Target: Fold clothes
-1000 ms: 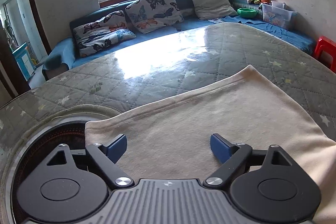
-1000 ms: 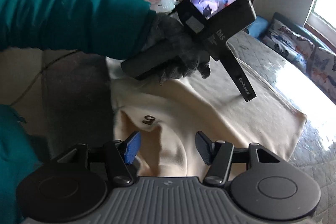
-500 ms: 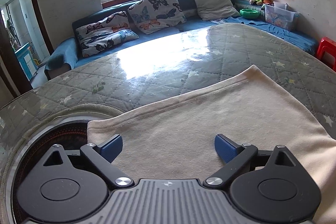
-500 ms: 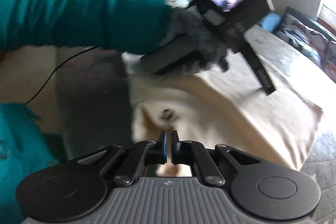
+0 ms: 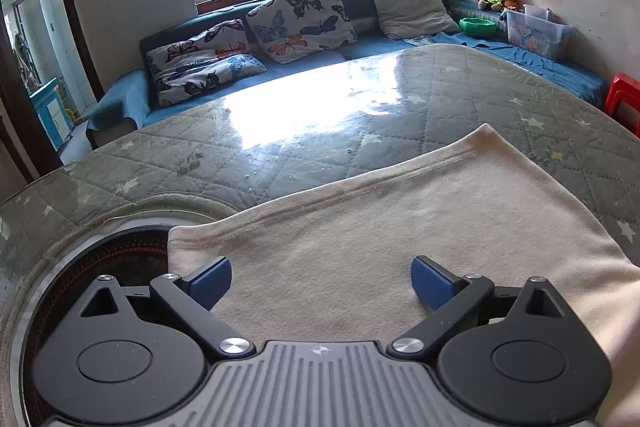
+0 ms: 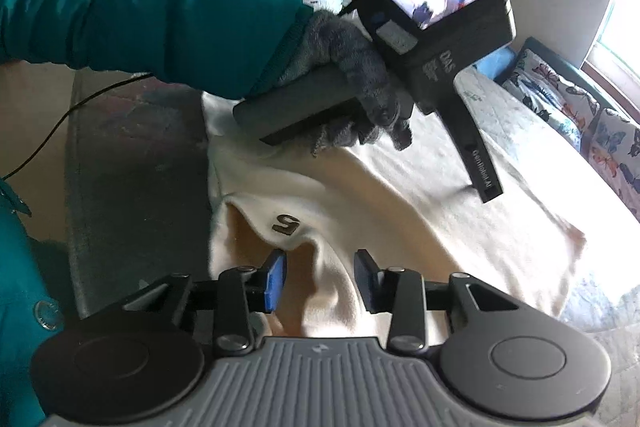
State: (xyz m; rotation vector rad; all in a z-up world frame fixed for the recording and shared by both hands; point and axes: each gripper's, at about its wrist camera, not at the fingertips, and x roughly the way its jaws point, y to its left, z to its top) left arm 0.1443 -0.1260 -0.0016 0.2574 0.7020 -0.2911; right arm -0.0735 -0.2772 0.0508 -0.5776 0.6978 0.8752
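A cream garment (image 5: pixel 380 227) lies spread on the quilted table (image 5: pixel 280 147). My left gripper (image 5: pixel 321 281) is open, its blue pads low over the cloth near its hem. In the right wrist view the same garment (image 6: pixel 400 219) shows a raised fold with a dark "S" mark (image 6: pixel 286 223). My right gripper (image 6: pixel 320 281) is open just above that fold, holding nothing. The left gripper's body (image 6: pixel 436 39), held by a gloved hand, hovers over the garment's far part.
A round black-and-metal inset (image 5: pixel 80 267) sits in the table at the left, partly under the garment. A blue sofa with butterfly cushions (image 5: pixel 296 19) runs behind the table. A red stool (image 5: pixel 622 99) stands at the right. A black cable (image 6: pixel 60 123) lies at the left.
My right gripper snapped shut half a second ago and has opened again above the fold. My left gripper has opened slightly wider and stayed nearly in place over the cloth.
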